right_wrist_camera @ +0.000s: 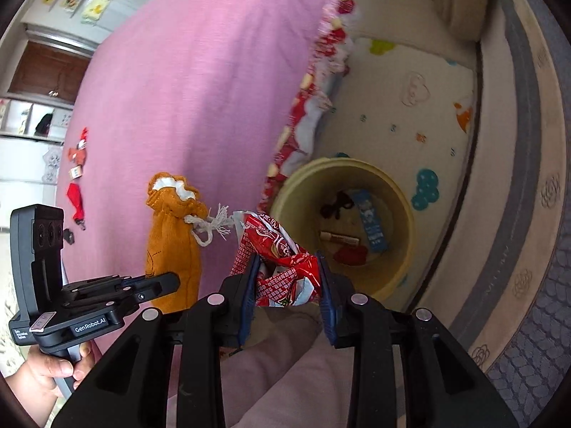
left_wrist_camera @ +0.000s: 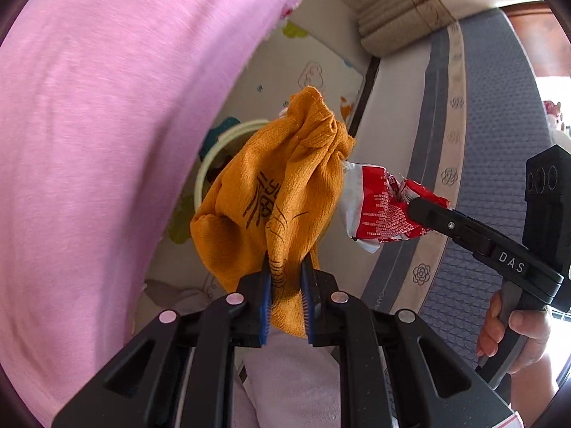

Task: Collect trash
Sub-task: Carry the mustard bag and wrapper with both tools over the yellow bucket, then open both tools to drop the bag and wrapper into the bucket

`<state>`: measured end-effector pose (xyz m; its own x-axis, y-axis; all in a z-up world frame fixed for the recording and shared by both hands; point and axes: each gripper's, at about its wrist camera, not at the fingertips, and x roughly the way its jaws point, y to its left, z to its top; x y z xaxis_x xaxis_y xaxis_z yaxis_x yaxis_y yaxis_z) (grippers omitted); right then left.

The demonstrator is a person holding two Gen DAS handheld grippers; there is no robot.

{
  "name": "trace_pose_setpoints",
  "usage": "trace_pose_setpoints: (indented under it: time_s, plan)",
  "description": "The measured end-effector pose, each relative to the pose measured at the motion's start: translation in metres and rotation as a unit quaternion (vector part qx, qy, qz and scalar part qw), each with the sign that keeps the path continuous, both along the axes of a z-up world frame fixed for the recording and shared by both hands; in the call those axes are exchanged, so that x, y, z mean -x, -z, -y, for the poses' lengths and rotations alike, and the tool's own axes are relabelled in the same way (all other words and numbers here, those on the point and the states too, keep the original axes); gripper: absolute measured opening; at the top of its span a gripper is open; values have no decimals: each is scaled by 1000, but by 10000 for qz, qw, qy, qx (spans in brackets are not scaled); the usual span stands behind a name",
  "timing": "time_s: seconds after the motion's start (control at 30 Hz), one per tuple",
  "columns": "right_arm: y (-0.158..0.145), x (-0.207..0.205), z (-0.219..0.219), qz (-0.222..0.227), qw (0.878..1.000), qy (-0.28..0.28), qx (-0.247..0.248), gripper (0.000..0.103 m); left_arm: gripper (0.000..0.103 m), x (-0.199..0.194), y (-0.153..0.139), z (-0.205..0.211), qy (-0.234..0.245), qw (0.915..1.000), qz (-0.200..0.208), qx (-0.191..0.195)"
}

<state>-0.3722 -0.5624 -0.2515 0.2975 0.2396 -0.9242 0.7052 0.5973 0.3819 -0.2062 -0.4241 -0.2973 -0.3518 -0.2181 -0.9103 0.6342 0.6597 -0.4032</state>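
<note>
Left wrist view: the left gripper (left_wrist_camera: 287,296) is clamped on the orange pouch (left_wrist_camera: 271,199), which hides most of the bin (left_wrist_camera: 214,157); releasing here risks missing the bin.

Right wrist view: the right gripper (right_wrist_camera: 288,285) pinches the red wrapper (right_wrist_camera: 282,267) short of the bin (right_wrist_camera: 403,210); an early release drops it on the mat (right_wrist_camera: 410,107).

Pouch (left_wrist_camera: 271,192) in my left tongs (left_wrist_camera: 287,281): coarse-knit orange cloth, matt, with a frayed white cotton cord (right_wrist_camera: 210,226). Wrapper (right_wrist_camera: 285,271) in my right tongs (right_wrist_camera: 289,278): thin crinkled foil-plastic, glossy red print, silvery inside. Both tongs: matt black plastic with ribbed blue pads (left_wrist_camera: 264,296) and shiny metal pin heads (left_wrist_camera: 235,298). Bedsheet (right_wrist_camera: 200,82): soft pink cloth, matt. Bin (right_wrist_camera: 403,199): smooth cream plastic, slight sheen. Floor mat (right_wrist_camera: 410,114): smooth printed foam. Mattress side (left_wrist_camera: 499,114): quilted grey fabric, textured.
</note>
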Motion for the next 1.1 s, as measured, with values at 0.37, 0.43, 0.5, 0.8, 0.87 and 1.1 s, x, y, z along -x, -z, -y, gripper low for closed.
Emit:
trace_pose_setpoints:
  time_s: [0.37, 0.43, 0.5, 0.8, 0.87, 1.1]
  plan:
    - [44, 16, 21, -312, 9995, 54, -60, 52, 63, 21, 51, 50, 146, 9990, -76, -419]
    - [47, 18, 25, -316, 9994, 141, -101, 52, 82, 19, 48, 54, 152, 9993, 31, -336]
    - [49, 20, 27, -316, 9993, 186, -108, 52, 82, 17, 47, 56, 302, 9992, -34, -264]
    - [46, 18, 29, -315, 9992, 206, -151, 52, 82, 14, 47, 59, 417, 9987, -44, -294]
    - [44, 15, 29, -316, 9992, 191, -130, 52, 82, 13, 44, 56, 404, 9988, -42, -257]
    - [28, -4, 22, -283, 9996, -23, -14, 52, 81, 4, 30, 44, 271, 9996, -34, -58]
